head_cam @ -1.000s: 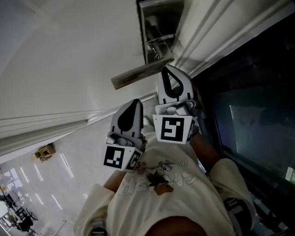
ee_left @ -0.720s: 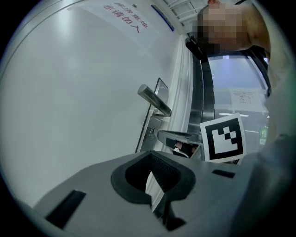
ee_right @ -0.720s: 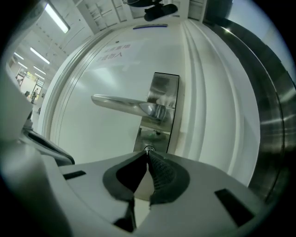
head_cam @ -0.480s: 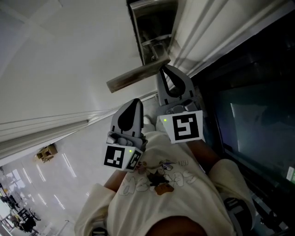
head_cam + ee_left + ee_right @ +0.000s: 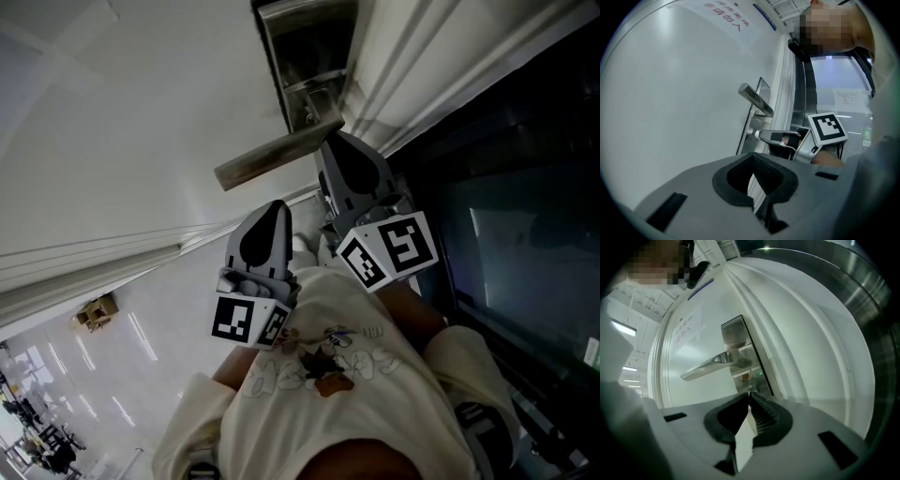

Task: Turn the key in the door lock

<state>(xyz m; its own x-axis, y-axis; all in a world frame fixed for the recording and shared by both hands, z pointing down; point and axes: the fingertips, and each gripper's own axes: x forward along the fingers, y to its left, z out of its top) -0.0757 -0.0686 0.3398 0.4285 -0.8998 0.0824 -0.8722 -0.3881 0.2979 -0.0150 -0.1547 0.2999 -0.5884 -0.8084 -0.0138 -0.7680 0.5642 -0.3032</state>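
Note:
A small silver key [image 5: 752,392] sticks out of the lock under the steel lever handle [image 5: 710,366] on the door's metal plate [image 5: 738,333]. My right gripper [image 5: 751,397] points level at the door with its fingertips closed on the key; the jaws are opening slightly. In the head view the right gripper [image 5: 321,142] sits just below the handle [image 5: 277,155], with its marker cube rolled sideways. The left gripper [image 5: 277,206] hangs back from the door, shut and holding nothing. The left gripper view shows the right gripper [image 5: 761,136] at the key [image 5: 753,133].
The white door [image 5: 112,141] fills the left side. A white frame and a dark glass panel [image 5: 506,234] stand to the right of the lock. A printed notice [image 5: 726,23] is stuck higher on the door. The person's cream shirt [image 5: 328,394] is close behind both grippers.
The right gripper has rolled about its own axis at the key, so its marker cube now sits tilted. The left gripper has not moved.

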